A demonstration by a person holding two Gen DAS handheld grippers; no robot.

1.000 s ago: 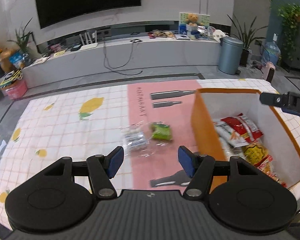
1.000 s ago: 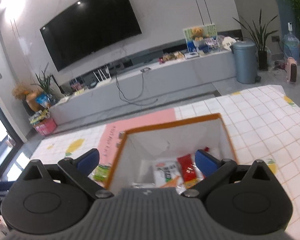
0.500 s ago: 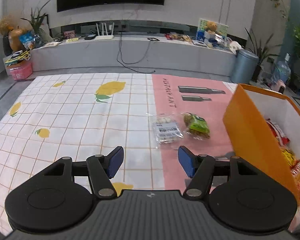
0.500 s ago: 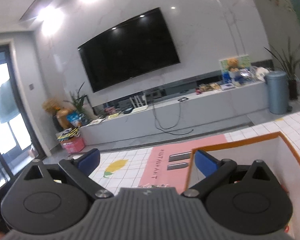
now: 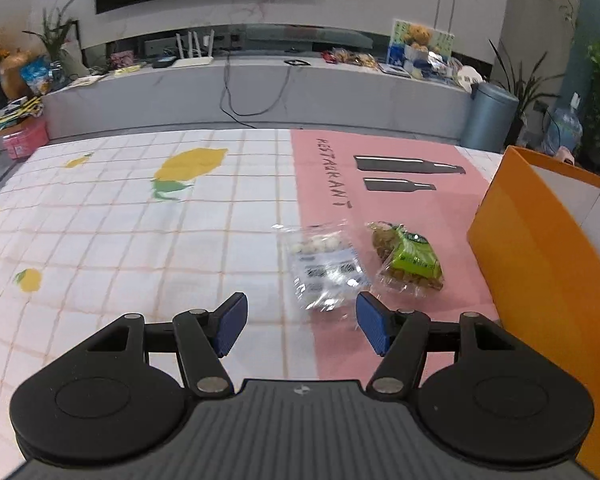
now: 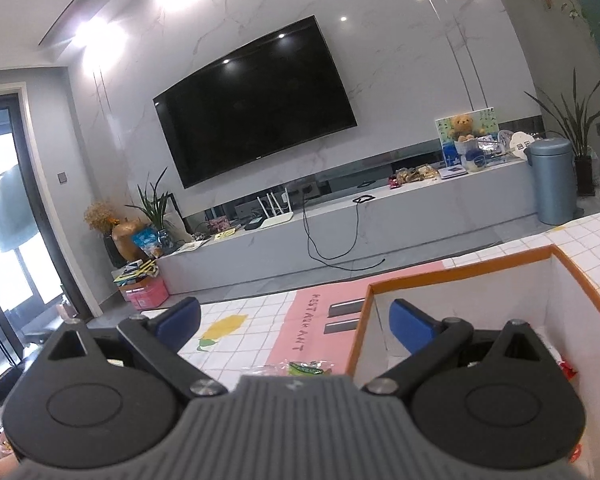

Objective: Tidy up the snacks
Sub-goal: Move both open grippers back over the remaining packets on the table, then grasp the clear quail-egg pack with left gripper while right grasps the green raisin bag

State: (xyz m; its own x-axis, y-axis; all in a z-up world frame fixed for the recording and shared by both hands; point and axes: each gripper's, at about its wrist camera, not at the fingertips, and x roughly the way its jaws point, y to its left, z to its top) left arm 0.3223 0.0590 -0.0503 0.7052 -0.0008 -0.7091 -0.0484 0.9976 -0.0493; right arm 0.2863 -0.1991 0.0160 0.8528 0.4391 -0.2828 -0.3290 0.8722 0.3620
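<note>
L gripper (image 5: 301,326) is held low over the tablecloth (image 5: 112,240) w/ jaws spread wide; nothing is held between the blue pads (image 5: 231,322). Just beyond the fingertips, a clear snack pkt (image 5: 326,266) w/ white round pieces and a printed label is seen lying flat, straddling the edge betw. the white checked part and the pink strip (image 5: 380,200). Just to its right, touching or nearly so, a green snack pkt (image 5: 408,258) is laid on the pink. Further right, the orange box (image 5: 540,264) is stood on the table, its outer wall facing the camera; its inside is barely shown from the L view.

R gripper (image 6: 294,322) is held higher, jaws also wide apart and empty, w/ its right pad over the near-left corner of the orange box (image 6: 452,270). White inner walls are seen; a bit of red wrapper (image 6: 566,368) is glimpsed inside at right. The green snack pkt (image 6: 306,368) is partly hidden by the gripper body.

Far off, a TV (image 6: 256,102) is mounted on the marble wall above a long grey console (image 6: 380,232), w/ a blue-grey bin (image 6: 552,180) at far right.
</note>
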